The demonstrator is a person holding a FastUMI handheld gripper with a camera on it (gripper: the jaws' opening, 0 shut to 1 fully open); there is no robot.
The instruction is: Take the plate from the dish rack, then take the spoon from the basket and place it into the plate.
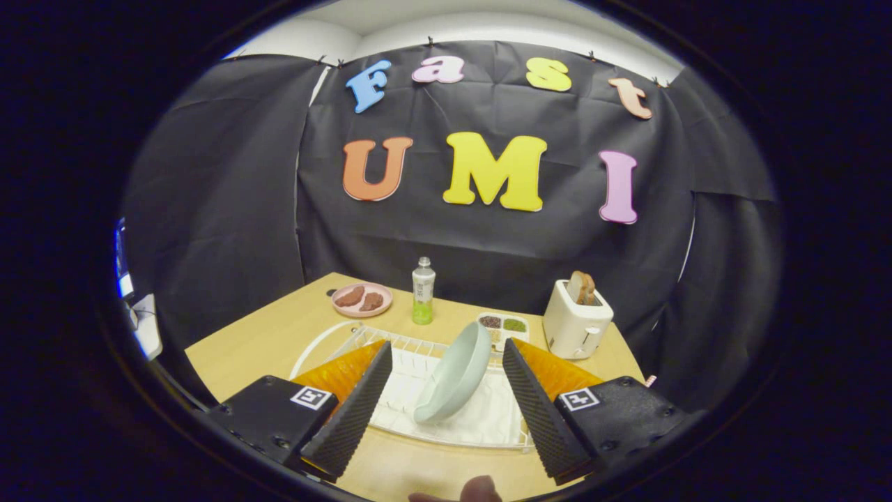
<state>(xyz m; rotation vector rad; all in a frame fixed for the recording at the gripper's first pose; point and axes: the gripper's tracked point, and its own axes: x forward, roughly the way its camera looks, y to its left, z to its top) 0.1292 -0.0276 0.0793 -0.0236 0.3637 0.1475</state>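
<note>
Just ahead, the gripper (446,387) is spread wide, its fingers (355,411) apart and gripping nothing. Between them, a little beyond the tips, the plate (456,373) stands tilted on edge in the white rack (418,390) on the table (279,335). Beyond the rack sit a pink dish (362,299) with two brown pieces, a bottle (422,291), a small tray (503,326) and a toaster (577,319) with bread in it. A fingertip (481,489) shows near the gripper's base

Gripper (446,390) fingers spread wide, touching nothing. Pale green plate (454,373) stands tilted in white dish rack (488,425), between fingers. Toaster (575,322) far right.
</note>
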